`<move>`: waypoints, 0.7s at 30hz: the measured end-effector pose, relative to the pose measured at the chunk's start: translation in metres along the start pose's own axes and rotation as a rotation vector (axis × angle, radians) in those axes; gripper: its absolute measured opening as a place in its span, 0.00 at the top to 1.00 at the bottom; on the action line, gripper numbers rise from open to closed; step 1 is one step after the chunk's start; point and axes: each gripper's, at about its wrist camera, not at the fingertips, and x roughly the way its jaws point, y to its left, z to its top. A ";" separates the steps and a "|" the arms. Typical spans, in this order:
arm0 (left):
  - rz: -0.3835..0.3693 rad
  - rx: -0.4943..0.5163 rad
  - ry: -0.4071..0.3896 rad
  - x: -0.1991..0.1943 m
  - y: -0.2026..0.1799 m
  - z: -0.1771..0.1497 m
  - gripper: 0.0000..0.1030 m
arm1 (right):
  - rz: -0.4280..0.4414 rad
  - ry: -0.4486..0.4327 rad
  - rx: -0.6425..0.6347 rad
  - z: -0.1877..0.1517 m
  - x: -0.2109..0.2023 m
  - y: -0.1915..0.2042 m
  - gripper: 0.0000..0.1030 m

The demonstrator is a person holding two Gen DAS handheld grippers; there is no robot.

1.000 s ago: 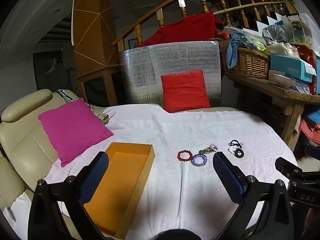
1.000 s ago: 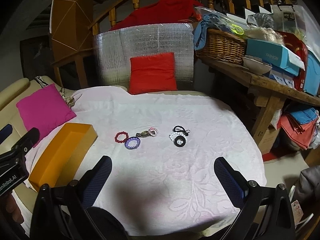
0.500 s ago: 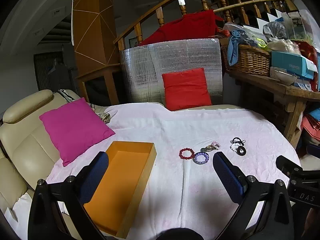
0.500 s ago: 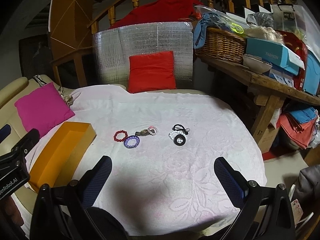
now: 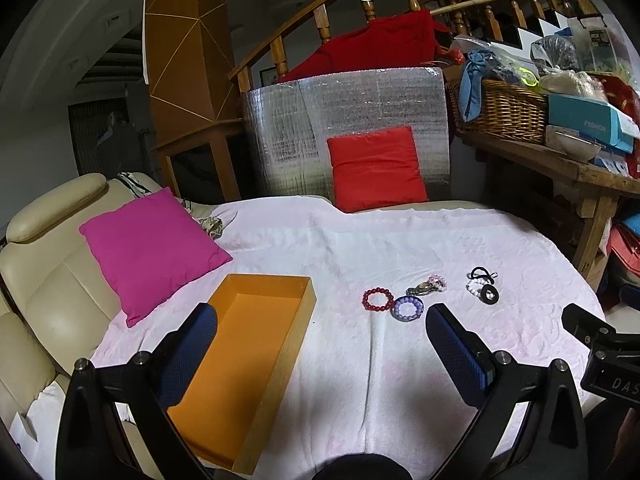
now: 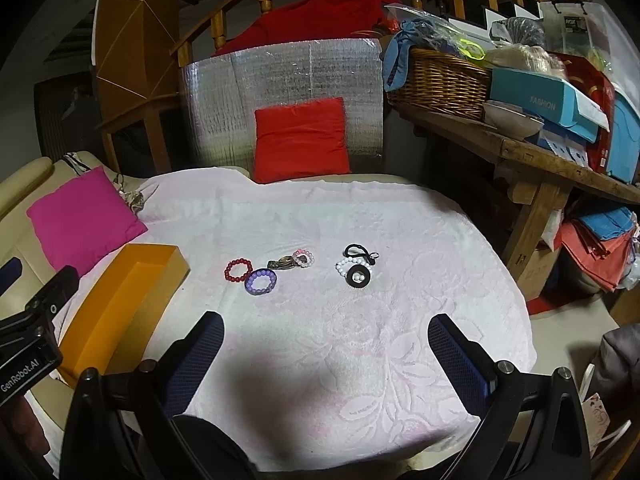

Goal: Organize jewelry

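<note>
Pale pink cloth (image 6: 320, 208) covers the surface where the jewelry lies: a red bead bracelet (image 6: 237, 271) touches a purple bead bracelet (image 6: 261, 281), with a watch (image 6: 285, 263) and pink bracelet (image 6: 303, 258) just behind, and a black-and-white cluster (image 6: 357, 268) apart to their right. Left of the red bracelet sits an orange box (image 5: 256, 344) (open-topped). Left tongs (image 5: 320, 356) and right tongs (image 6: 325, 360) both hover spread wide, holding nothing.

The left gripper (image 5: 322, 346) is wide open, its 2 blue fingers (image 5: 188, 354) far apart and holding nothing. The right gripper (image 6: 326, 354) is wide open too, with nothing between its fingers.
</note>
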 end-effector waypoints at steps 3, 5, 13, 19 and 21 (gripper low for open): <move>0.001 0.000 0.012 0.007 -0.001 -0.001 0.00 | -0.002 0.000 -0.002 0.002 0.005 0.000 0.00; 0.003 -0.001 0.020 0.012 -0.001 -0.002 0.00 | -0.001 0.000 0.000 0.004 0.010 0.000 0.00; 0.014 0.001 0.043 0.029 -0.005 0.001 0.00 | 0.005 0.001 0.006 0.015 0.028 -0.002 0.00; 0.006 0.013 0.070 0.048 -0.012 0.001 0.00 | 0.014 0.007 0.018 0.020 0.048 -0.012 0.00; -0.018 0.012 0.094 0.059 -0.014 -0.002 0.00 | 0.032 0.002 0.034 0.021 0.057 -0.020 0.00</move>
